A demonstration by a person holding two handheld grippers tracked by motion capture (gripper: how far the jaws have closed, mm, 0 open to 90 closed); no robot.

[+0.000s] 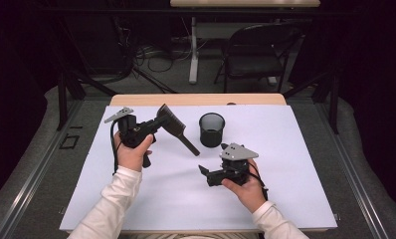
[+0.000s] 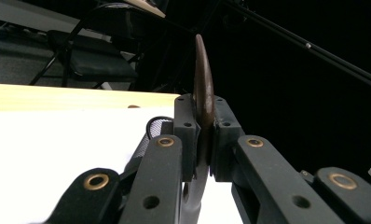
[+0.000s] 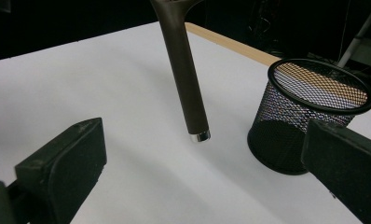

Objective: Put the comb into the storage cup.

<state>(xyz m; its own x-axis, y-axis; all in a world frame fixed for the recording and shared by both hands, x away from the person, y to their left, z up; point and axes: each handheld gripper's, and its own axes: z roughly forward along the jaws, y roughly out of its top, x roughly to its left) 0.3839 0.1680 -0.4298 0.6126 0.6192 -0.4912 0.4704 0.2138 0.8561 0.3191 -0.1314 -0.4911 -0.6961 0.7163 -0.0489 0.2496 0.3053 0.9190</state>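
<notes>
Though clamped in left gripper (image 1: pixel 158 122), brush (image 1: pixel 173 128) near right gripper (image 1: pixel 204 172)

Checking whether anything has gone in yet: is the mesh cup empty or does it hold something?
Empty. The mesh cup stands upright with bare mesh inside; the brush is outside it, held up by the left gripper.

So the right gripper (image 3: pixel 202 172) has its two black jaws spread wide apart, nothing between the pads. Straight ahead a dark brown brush handle with a shiny silver end cap (image 3: pixel 186 79) comes down at a slant from the top edge, its tip hanging just above the white table sheet (image 3: pixel 104 88). Off to the right sits a round black wire-mesh cup (image 3: pixel 309 112), upright, partly behind one jaw. A light wooden table edge (image 3: pixel 235 44) runs behind.
</notes>
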